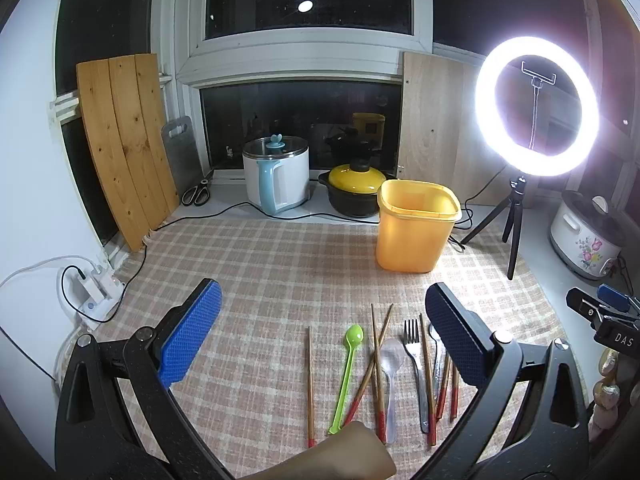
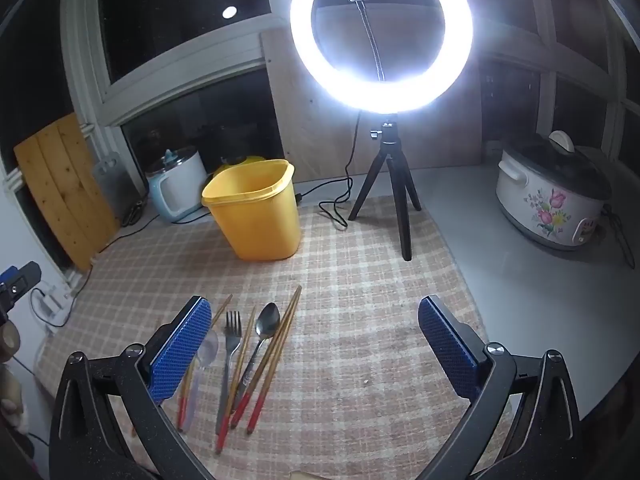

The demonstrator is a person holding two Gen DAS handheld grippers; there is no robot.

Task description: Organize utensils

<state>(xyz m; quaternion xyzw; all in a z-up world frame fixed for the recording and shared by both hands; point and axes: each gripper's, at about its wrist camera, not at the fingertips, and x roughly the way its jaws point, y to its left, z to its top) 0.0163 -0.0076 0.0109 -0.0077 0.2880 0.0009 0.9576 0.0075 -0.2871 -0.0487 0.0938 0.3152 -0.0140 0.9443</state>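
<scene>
Checked tablecloth [image 1: 260, 280] in beige and pink; yellow bin [image 1: 414, 228]; green spoon [image 1: 348, 372]; red-tipped wooden chopsticks [image 2: 276, 360]; blue textured gripper pads [image 1: 192, 336]; white floral-printed cooker [image 2: 548, 200].

Chopsticks [image 1: 309, 380], red-tipped: six; spoons: three, namely green plastic [image 1: 347, 372], clear plastic [image 1: 391, 376], metal [image 2: 262, 340]; fork [image 1: 415, 364]: one; yellow bin [image 1: 414, 228]: one; cooking pots: three, namely white with blue handle [image 1: 278, 178], yellow-lidded [image 1: 354, 190], floral cooker [image 2: 550, 196]; ring light [image 1: 536, 106]: one; scissors [image 1: 197, 192]: one pair; wooden boards: two, pine [image 1: 124, 140], pale [image 1: 436, 128]
</scene>
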